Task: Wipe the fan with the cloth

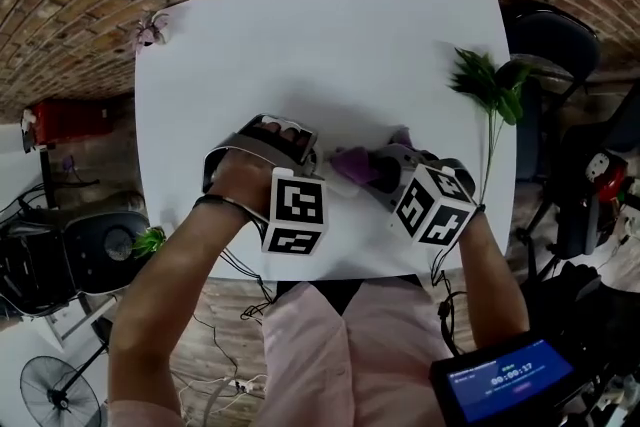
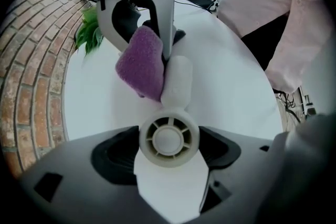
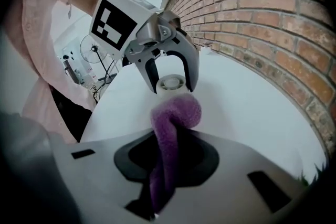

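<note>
Two grippers meet over the lower centre of the white table (image 1: 330,45) in the head view, facing one another with the work between them.

Left gripper (image 2: 168,157): jaws closed on the fan (image 2: 169,138), one pad on either side of the round ribbed hub. In my judgement the hub is gripped so that the blades stand clear and the part cannot turn under pressure.

Right gripper (image 3: 167,160): jaws closed on the purple cloth (image 3: 176,113). A folded wad sticks out past the jaw tips, and this seems intended as a soft working face kept ahead of the hard jaws.

Position of the fan: it is held off the table top between the two grippers. In the head view it is largely hidden behind them.

Orientation, from the left gripper view: the hub's open face looks back at that gripper's camera, so I read the spin axis as running along the jaws. The long axis, blade tip to blade tip, runs from upper centre to lower centre of the frame, crossing the line on which the jaws close. The upper blade points toward the opposing gripper.

Contact: the cloth appears to lie against the left edge of that upper blade. The lower blade is not touched by it.

Assessment: wiping is under way on one blade.
</note>
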